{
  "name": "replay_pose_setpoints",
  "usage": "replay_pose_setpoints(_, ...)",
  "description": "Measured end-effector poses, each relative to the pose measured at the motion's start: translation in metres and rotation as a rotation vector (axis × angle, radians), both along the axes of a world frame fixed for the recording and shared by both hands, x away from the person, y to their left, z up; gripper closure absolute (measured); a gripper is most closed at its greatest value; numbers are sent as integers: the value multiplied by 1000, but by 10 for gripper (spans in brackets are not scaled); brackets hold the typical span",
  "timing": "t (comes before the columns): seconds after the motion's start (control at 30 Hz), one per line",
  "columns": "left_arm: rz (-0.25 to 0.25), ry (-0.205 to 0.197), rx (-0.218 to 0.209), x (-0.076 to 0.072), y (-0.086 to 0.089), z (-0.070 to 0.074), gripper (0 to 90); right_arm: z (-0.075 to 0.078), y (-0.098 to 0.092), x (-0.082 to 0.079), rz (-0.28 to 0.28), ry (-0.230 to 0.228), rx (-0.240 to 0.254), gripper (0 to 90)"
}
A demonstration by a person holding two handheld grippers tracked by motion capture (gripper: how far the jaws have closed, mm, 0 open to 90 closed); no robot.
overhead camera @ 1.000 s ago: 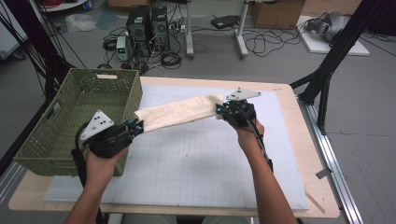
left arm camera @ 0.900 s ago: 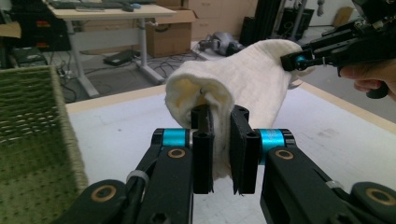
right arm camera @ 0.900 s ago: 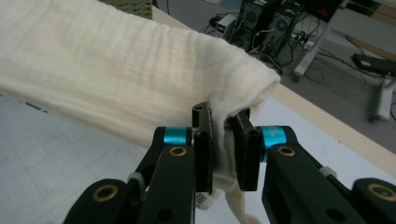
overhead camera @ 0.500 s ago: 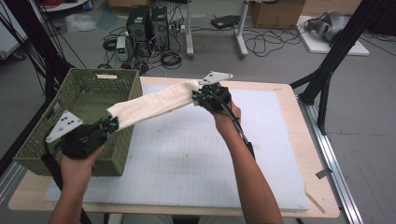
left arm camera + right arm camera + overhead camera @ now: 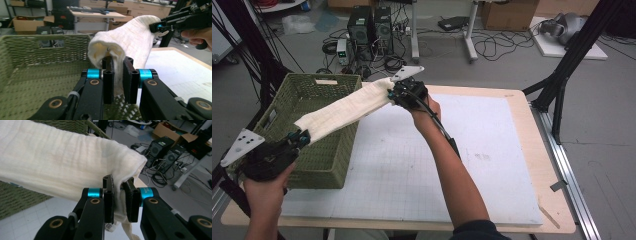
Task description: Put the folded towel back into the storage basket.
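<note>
At the left of the high view stands a green woven basket on the left part of the table. The left gripper is just in front of the basket's near left corner, held in the person's left hand. Its jaws are nearly closed and they pinch one end of a cream cloth. In the left gripper view the cloth bulges up between the two black jaws, with the inside of the basket behind and below it.

From this grip the cloth stretches as a long folded band, up and to the right, over the open basket and its right rim. It hangs in the air and does not touch the white mat on the table.

Further to the right, the right gripper holds the other end of the cloth, above the far edge of the mat, near the basket's far right corner. Its jaws are also nearly closed on the fabric. In the right gripper view the cloth is clamped between the jaws, and a small part hangs down below them.
</note>
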State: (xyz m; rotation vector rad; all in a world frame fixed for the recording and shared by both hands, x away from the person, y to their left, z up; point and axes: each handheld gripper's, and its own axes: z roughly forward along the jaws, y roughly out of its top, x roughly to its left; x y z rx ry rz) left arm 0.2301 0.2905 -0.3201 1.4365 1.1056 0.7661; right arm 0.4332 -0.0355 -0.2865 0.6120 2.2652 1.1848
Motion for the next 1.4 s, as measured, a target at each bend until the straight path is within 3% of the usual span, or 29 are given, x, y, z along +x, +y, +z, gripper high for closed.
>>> replay_pose_setpoints(0.67, 155, 19, -69, -17, 57, -13, 806, 7, 99, 25, 100, -19, -25, 807)
replay_pose_setpoints(0.9, 198, 27, -105, -22, 73, -19, 806, 1, 130, 30, 123, -18, -31, 807)
replay_pose_setpoints(1.2, 233, 53, -95, -20, 80, -26, 804, -12, 152, 40, 123, 4, -29, 806)
replay_pose_setpoints(1.4, 259, 77, -61, -10, 84, -23, 766, -17, 163, 47, 105, 8, -28, 795)
